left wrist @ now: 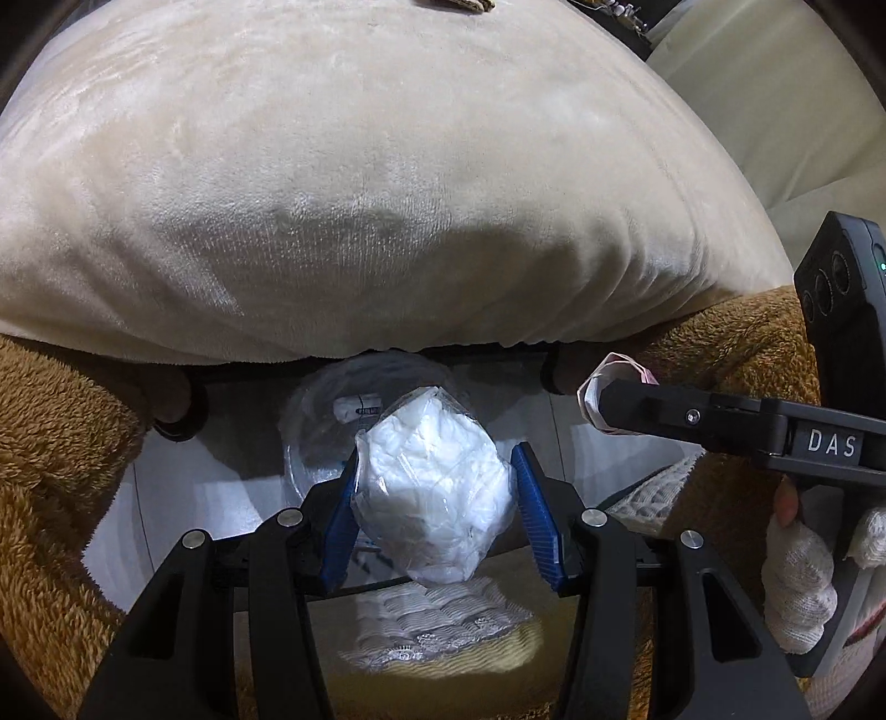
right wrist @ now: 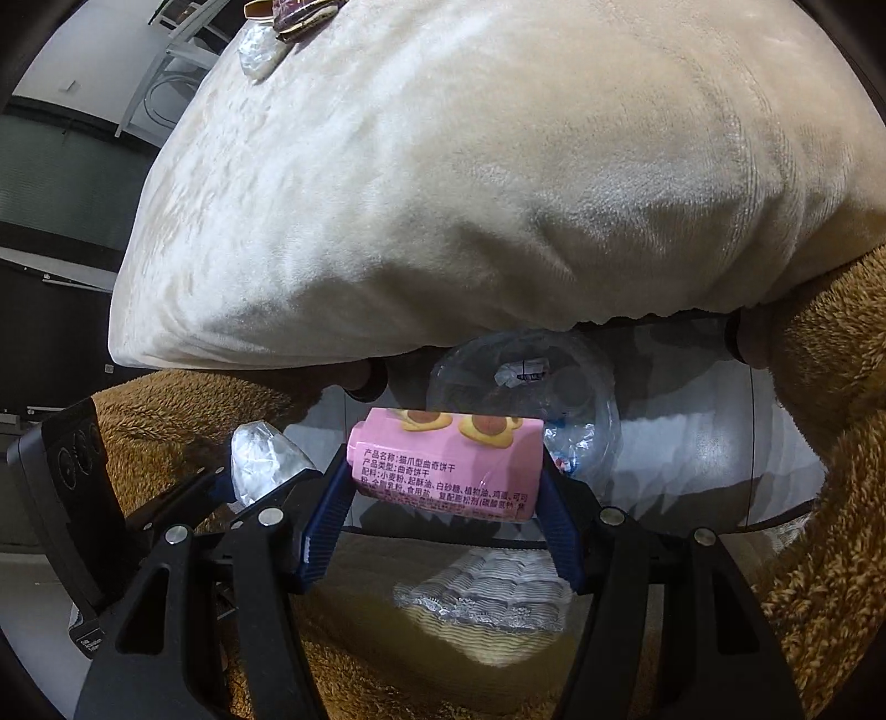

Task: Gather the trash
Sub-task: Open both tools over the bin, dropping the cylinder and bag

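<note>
My left gripper (left wrist: 434,487) is shut on a crumpled clear plastic bag with white tissue inside (left wrist: 434,487), held above the floor in front of the sofa. My right gripper (right wrist: 446,487) is shut on a pink cookie wrapper (right wrist: 446,462) with printed text; it also shows at the right of the left wrist view (left wrist: 595,387). The bagged tissue shows at the left of the right wrist view (right wrist: 263,462). Below both grippers, under the sofa's edge, stands a bin lined with a clear bag (left wrist: 321,421), (right wrist: 587,399), with a small crumpled label inside.
A large beige plush cushion (left wrist: 387,183) fills the upper view over a brown fleece sofa cover (left wrist: 50,443). More wrappers lie on the cushion's far top (right wrist: 277,33). A white quilted mat (left wrist: 437,620) lies on the floor below.
</note>
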A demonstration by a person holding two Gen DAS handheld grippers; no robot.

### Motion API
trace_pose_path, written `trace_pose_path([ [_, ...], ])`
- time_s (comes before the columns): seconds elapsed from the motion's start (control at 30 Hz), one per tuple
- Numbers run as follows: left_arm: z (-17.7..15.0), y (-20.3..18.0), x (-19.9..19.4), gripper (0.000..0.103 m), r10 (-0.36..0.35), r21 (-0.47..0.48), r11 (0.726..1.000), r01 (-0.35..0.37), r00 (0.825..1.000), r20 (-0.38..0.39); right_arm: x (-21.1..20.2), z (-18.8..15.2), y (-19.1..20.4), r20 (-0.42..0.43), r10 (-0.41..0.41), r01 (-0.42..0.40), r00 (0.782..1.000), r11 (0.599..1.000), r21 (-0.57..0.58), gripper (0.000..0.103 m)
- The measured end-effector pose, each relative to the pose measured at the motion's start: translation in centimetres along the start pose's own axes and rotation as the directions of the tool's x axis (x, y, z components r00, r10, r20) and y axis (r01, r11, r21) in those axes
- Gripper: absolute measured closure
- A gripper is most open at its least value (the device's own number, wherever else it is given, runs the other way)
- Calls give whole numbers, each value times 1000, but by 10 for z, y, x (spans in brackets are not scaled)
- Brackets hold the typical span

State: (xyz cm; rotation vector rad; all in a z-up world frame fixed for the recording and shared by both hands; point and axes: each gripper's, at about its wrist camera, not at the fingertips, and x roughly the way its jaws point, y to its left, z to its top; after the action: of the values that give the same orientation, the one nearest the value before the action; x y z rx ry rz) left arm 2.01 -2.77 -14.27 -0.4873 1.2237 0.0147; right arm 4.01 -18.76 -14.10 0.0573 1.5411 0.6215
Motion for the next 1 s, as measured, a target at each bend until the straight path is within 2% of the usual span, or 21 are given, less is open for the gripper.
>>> trace_pose_path([
  [0.2,1,1,6,53,17,-2,1000,-17,999,-32,8,3,0,-21,-17,18,1000,1000,3,41],
  [0.4,4,0,8,51,22,3,1000,-22,999,-39,4,6,-7,-9,8,-7,1000,1000,25,40],
  [0.43,4,-1,10,48,21,8,1000,-21,999,-49,3,6,-8,-5,15,-15,1000,999,30,34],
  [0.47,5,-2,10,39,28,12,1000,-27,998,-51,3,7,-9,1,27,-27,1000,999,36,28],
  [0.5,5,-3,11,34,38,14,999,-37,998,-47,1,7,-11,7,38,-38,999,998,42,25],
  [0.53,5,-4,10,34,42,18,999,-41,998,-41,1,7,-12,11,43,-43,999,998,47,20],
  [0.57,5,-5,8,34,40,20,999,-40,998,-38,-1,7,-14,14,49,-50,999,997,53,20],
  [0.77,5,2,-6,34,12,-15,1000,-12,1000,24,-9,5,-16,48,78,-80,996,996,37,20],
  [0.9,4,-4,-16,34,-14,2,1000,14,996,87,-19,1,-7,95,80,-79,992,997,-14,20],
  [1.0,3,-10,-26,34,17,24,1000,-20,989,145,-28,-2,0,137,74,-68,988,996,-53,20],
])
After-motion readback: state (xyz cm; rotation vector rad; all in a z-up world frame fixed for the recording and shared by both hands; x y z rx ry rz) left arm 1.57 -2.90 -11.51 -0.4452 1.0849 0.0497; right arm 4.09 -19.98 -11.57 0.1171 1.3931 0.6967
